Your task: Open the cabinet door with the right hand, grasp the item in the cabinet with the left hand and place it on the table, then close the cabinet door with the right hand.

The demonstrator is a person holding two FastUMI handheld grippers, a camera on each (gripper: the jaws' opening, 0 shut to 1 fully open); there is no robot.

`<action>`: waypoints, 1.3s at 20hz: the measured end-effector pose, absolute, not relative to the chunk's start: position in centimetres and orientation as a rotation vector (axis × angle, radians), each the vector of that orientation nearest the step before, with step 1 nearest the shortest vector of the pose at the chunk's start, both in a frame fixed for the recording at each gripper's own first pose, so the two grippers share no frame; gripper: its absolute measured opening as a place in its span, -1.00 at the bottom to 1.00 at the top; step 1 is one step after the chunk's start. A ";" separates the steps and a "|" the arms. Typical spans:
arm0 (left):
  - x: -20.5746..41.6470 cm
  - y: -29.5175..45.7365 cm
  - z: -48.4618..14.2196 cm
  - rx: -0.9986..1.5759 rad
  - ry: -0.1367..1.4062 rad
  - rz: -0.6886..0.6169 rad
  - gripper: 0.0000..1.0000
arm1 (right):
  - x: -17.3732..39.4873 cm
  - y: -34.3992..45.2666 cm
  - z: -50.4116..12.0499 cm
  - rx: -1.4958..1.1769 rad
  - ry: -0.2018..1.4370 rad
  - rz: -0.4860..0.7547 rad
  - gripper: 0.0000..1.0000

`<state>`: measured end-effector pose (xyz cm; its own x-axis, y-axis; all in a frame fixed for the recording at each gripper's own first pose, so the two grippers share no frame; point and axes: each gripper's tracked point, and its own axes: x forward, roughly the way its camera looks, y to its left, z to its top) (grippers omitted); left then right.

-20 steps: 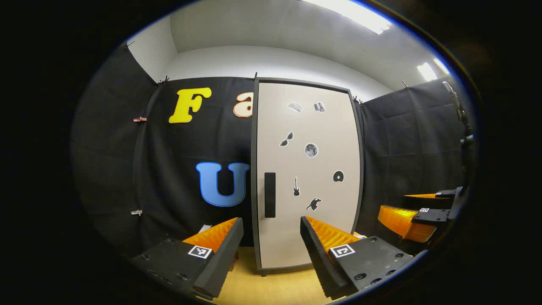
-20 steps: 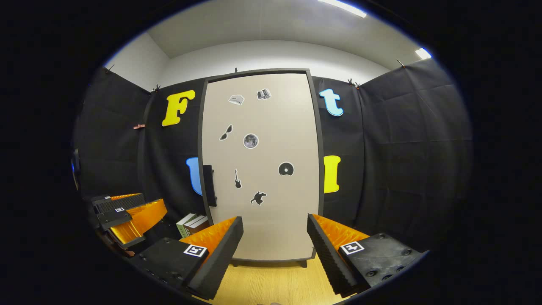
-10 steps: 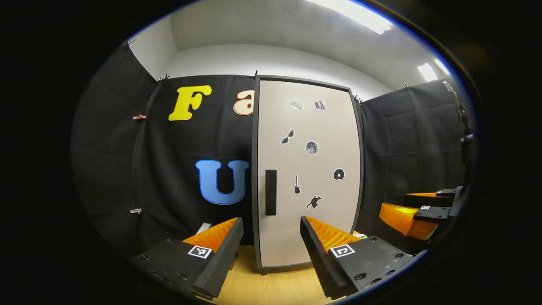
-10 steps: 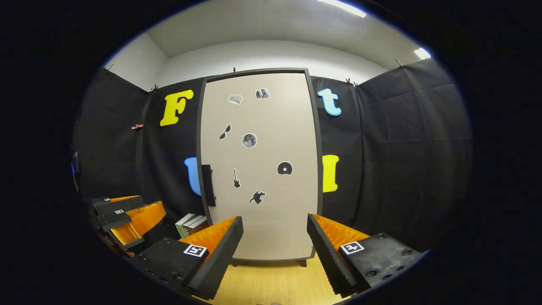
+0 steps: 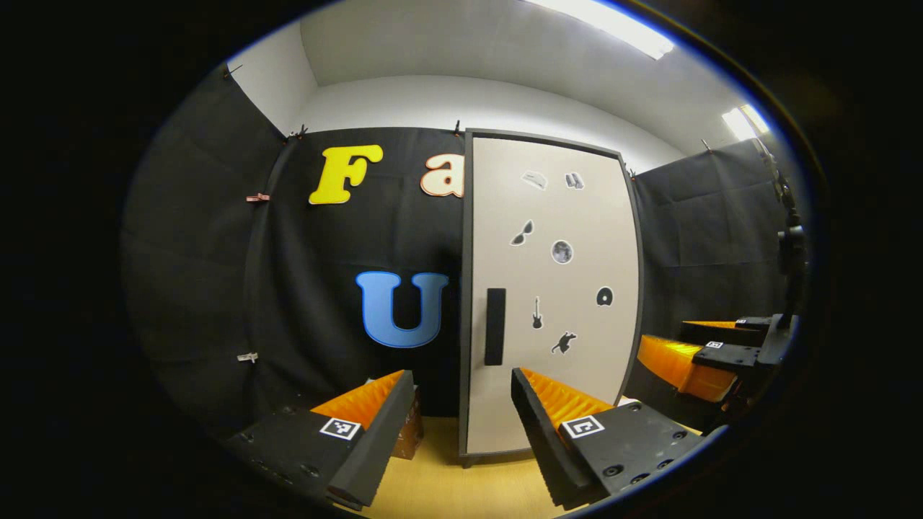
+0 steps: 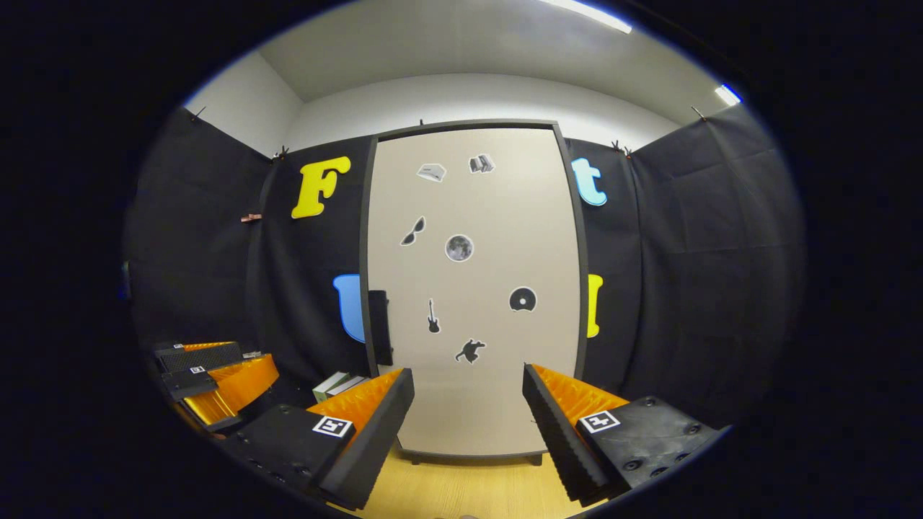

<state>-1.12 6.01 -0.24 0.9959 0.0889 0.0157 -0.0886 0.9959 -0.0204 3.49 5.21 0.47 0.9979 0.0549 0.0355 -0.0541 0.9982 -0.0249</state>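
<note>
Step in hand: the door (image 6: 472,288) is shut and flush in its dark frame, so by my reading nothing of the task is done and the opening comes first.
Handle: a dark upright bar (image 6: 379,327) on the door's left edge, about mid-height; its long axis runs straight up and down.
Handle from right tongs: the right tongs (image 6: 469,422) point at the lower middle of the door, so the handle lies up and to their left, well apart, with nothing touching.
Handle from left tongs: in the left gripper view the handle (image 5: 495,326) stands nearly dead ahead of the left tongs (image 5: 461,418), just above the gap; the left looks the better lined up, yet the task gives the door to the right.
Right tongs state: jaws spread wide, holding nothing.
Left tongs state: jaws spread wide, holding nothing.
Next move, as a judgement: the right tongs need to swing left and rise, jaws kept level so they close across the upright bar.
Item: behind the shut door, hidden; what it is I cannot tell.
Cabinet: tall and pale, with small dark stickers on its face, standing on short feet.
Desk: light wood grain (image 6: 461,490), bare in front of the cabinet.
Beside the cabinet: books (image 6: 337,384) at its left foot.
Room: black cloth walls, white ceiling with strip lights.
</note>
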 end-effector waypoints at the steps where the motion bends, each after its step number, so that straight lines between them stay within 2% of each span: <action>1: -1.2 6.7 -0.4 -0.018 -0.016 0.102 0.72 | 4.2 6.0 0.5 -0.026 -0.048 0.060 0.96; 5: -1.9 10.0 -0.6 -0.020 -0.009 0.162 0.72 | 7.1 10.6 0.2 -0.024 -0.066 0.147 0.95; 10: -2.8 14.8 -0.9 0.009 0.018 0.266 0.72 | 11.1 15.1 -0.8 -0.058 -0.055 0.187 0.94; 20: -2.5 21.9 -0.3 0.050 0.012 0.425 0.71 | 20.0 18.6 -4.7 -0.026 0.007 0.164 0.87; 26: -1.4 23.0 -1.6 -0.010 0.024 0.418 0.70 | 22.8 18.4 -5.3 -0.056 -0.025 0.113 0.68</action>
